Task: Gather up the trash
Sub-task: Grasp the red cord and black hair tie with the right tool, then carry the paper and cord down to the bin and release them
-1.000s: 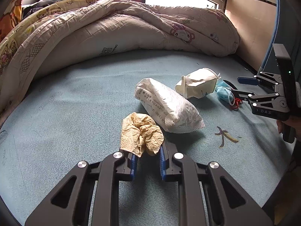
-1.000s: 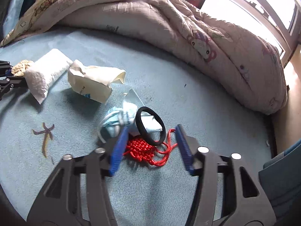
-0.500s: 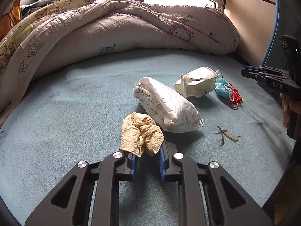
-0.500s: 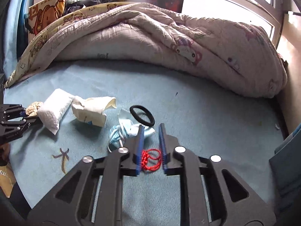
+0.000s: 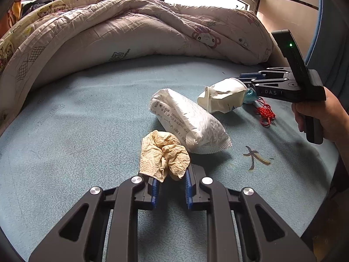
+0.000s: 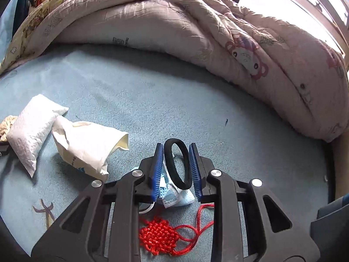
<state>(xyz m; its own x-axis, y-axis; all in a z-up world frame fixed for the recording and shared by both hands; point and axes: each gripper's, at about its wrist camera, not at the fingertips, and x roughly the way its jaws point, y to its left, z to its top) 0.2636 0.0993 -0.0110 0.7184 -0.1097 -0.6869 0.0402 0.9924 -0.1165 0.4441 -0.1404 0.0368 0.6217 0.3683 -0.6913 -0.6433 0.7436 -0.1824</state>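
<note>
My left gripper (image 5: 170, 183) is shut on a crumpled tan paper towel (image 5: 163, 156) low over the blue sheet. A white plastic packet (image 5: 189, 124) lies just beyond it, then a crushed white paper cup (image 5: 222, 97). My right gripper (image 6: 176, 163) is closed around a black hair band (image 6: 177, 163), which stands upright between the blue pads over a light blue face mask (image 6: 174, 194). A red knotted cord (image 6: 161, 238) lies on the sheet under the gripper body. The cup (image 6: 87, 146) and the packet (image 6: 32, 131) lie to its left.
A bunched pink quilt (image 5: 141, 32) with cartoon prints runs along the far side of the bed, also in the right wrist view (image 6: 196, 43). A wooden wall panel (image 5: 290, 21) stands at the right. The right gripper (image 5: 283, 85) and the hand holding it show at the right edge.
My right gripper let go of the red cord, which now lies on the sheet, moved forward and down, and closed on the black hair band. My left gripper kept holding the paper towel.
</note>
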